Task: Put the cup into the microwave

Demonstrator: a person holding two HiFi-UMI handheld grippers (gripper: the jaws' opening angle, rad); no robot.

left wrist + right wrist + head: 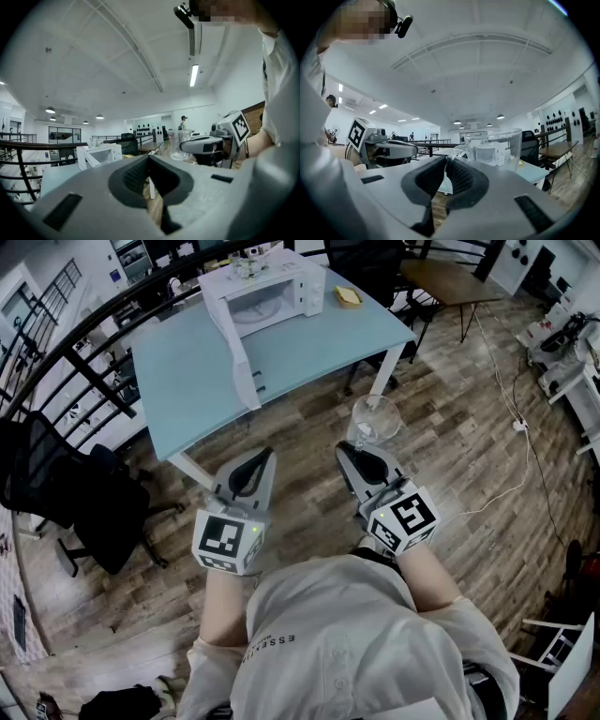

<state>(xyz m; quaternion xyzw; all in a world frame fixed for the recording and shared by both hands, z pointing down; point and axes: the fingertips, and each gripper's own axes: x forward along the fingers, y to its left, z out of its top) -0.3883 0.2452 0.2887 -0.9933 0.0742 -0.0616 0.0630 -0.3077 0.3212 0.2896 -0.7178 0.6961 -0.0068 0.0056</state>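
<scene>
Right gripper (364, 454) in the head view holds the clear glass cup (375, 418) upright, well short and right of the open white microwave (265, 298) on the pale blue table (319, 348); the left gripper view shows the left gripper (149, 164) closed and empty, and the right gripper view shows the jaws pinching the cup's handle.

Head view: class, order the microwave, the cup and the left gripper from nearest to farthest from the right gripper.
1. cup: held at the tip of the right gripper.
2. left gripper: alongside, on its left.
3. microwave: ahead on the table, door open.
</scene>
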